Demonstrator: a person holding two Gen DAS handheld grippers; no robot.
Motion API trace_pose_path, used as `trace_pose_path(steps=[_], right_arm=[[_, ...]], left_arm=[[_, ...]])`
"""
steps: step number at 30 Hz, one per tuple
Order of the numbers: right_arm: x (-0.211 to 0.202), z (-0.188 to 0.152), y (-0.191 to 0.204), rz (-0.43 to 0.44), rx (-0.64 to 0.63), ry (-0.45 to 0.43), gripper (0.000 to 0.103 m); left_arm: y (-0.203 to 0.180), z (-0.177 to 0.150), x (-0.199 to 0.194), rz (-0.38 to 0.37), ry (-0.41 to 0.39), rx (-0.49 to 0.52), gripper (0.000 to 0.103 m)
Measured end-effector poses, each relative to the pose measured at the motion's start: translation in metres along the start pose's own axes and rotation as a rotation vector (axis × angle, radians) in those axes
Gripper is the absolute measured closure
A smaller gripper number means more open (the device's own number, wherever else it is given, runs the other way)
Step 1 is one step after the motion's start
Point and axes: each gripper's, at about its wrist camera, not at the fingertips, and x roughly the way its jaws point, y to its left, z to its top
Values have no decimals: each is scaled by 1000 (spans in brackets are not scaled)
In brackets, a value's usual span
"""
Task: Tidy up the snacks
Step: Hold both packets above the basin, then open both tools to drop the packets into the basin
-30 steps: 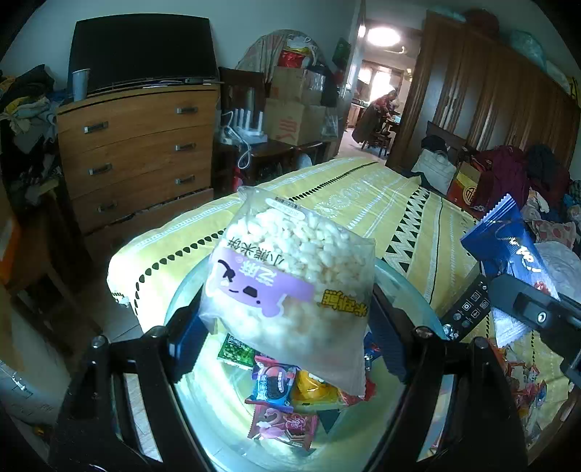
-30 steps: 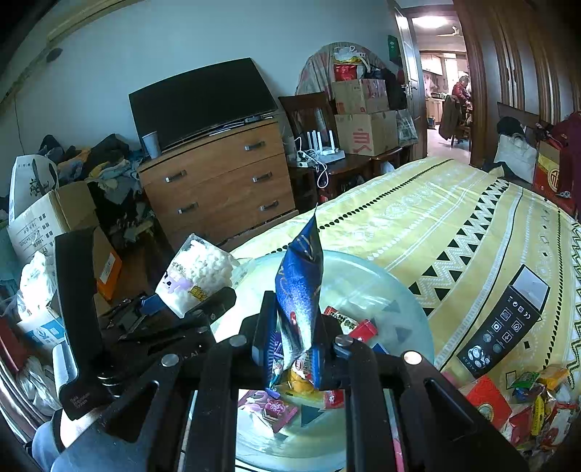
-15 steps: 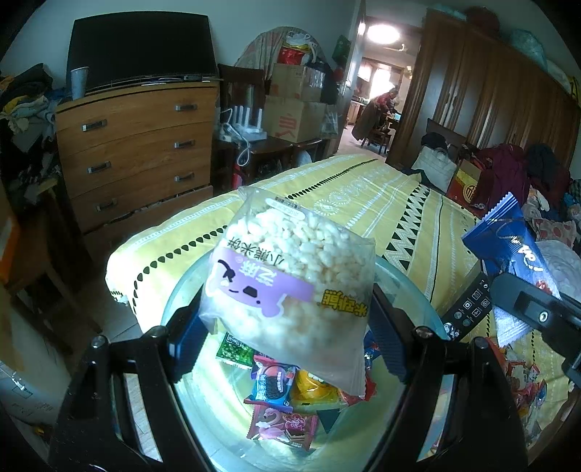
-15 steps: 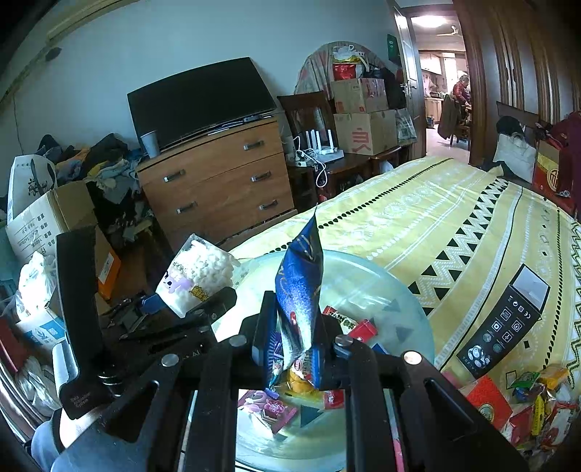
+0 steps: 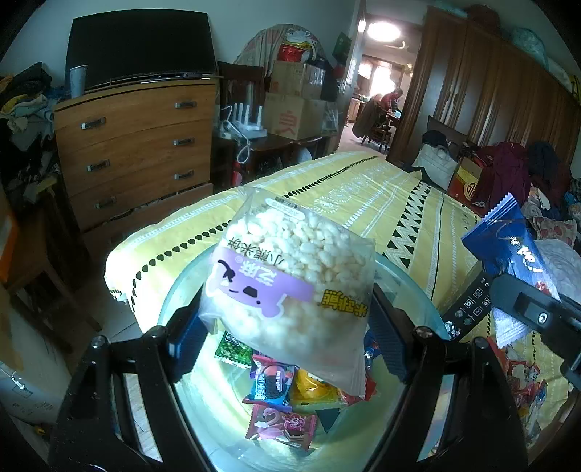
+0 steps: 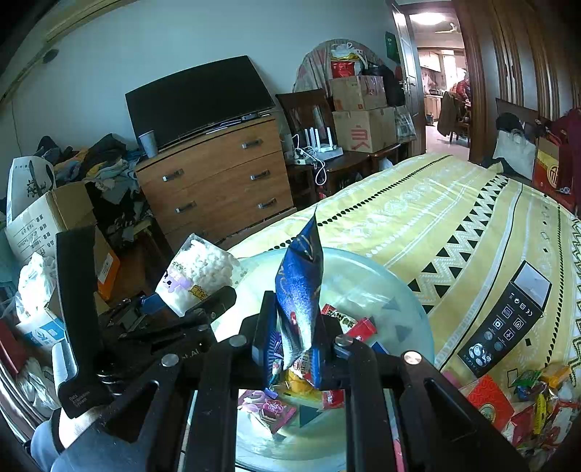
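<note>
Several small packets lie in the glass bowl (image 5: 174, 290) already, while the left tool (image 5: 287, 326) pinches a puffed-rice bag (image 5: 290, 276) and the right tool (image 6: 294, 348) a blue packet (image 6: 301, 287) above it, loose snacks (image 6: 526, 399) waiting on the bed (image 6: 417, 203).

Cool, bluish daylight fills both views, with a round ceiling lamp (image 5: 379, 31) blown out white at the top centre of the left wrist view and the same lit doorway (image 6: 439, 69) glowing warm at the upper right of the right wrist view. Strong glare washes over the glass bowl (image 5: 203, 410) at the bottom centre, bleaching its floor to pale green-white. Heavy fisheye bending curves the dresser (image 6: 214, 181) and wardrobe (image 5: 490, 94), corners fall to black vignette, and the dark gripper frames at the bottom edges sit soft and shadowed.
</note>
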Motion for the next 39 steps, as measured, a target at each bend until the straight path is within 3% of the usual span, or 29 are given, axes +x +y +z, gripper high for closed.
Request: trace_pose_path(steps=[30, 39], right_arm=[[12, -13, -13, 1, 23, 25, 85], [15, -14, -16, 2, 32, 38, 84]], left_arm=[[5, -6, 9, 6, 24, -7, 22], [6, -10, 15, 29, 44, -8, 18]])
